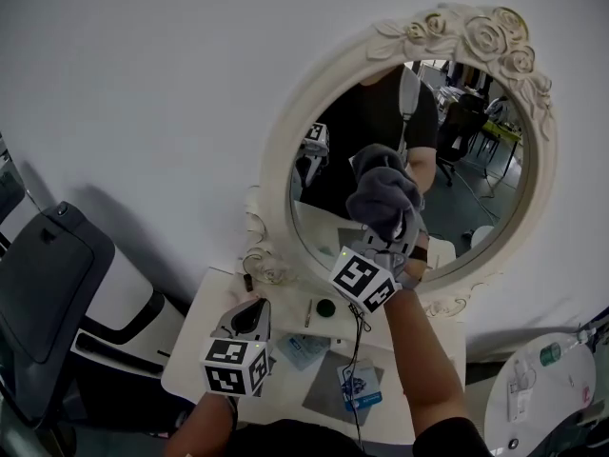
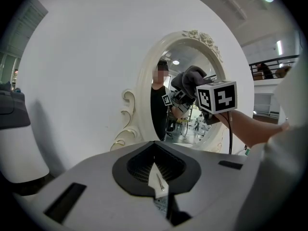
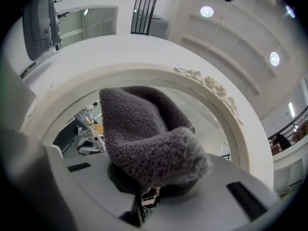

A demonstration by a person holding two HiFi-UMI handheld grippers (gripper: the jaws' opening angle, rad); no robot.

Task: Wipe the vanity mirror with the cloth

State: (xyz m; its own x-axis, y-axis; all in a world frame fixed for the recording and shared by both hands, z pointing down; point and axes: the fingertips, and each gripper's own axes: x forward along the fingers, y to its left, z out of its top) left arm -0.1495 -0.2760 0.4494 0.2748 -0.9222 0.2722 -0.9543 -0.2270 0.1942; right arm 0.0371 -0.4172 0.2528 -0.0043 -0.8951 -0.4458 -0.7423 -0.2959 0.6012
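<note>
Wiping seems barely begun: right gripper (image 3: 148,196) clamps the grey cloth (image 3: 147,134), apparently touching the vanity mirror (image 1: 481,146); left gripper (image 2: 159,184), jaws together and empty, hangs low.

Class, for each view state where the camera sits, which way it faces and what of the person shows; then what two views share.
Head view: on the head, looking down at the cream oval vanity mirror; left gripper, right gripper and forearms show.
Left gripper view: on the left gripper, facing the mirror; shut jaws show.
Right gripper view: on the right gripper, facing the glass; jaws clamp the grey fleece cloth.
Shared: all show mirror and cloth.
</note>
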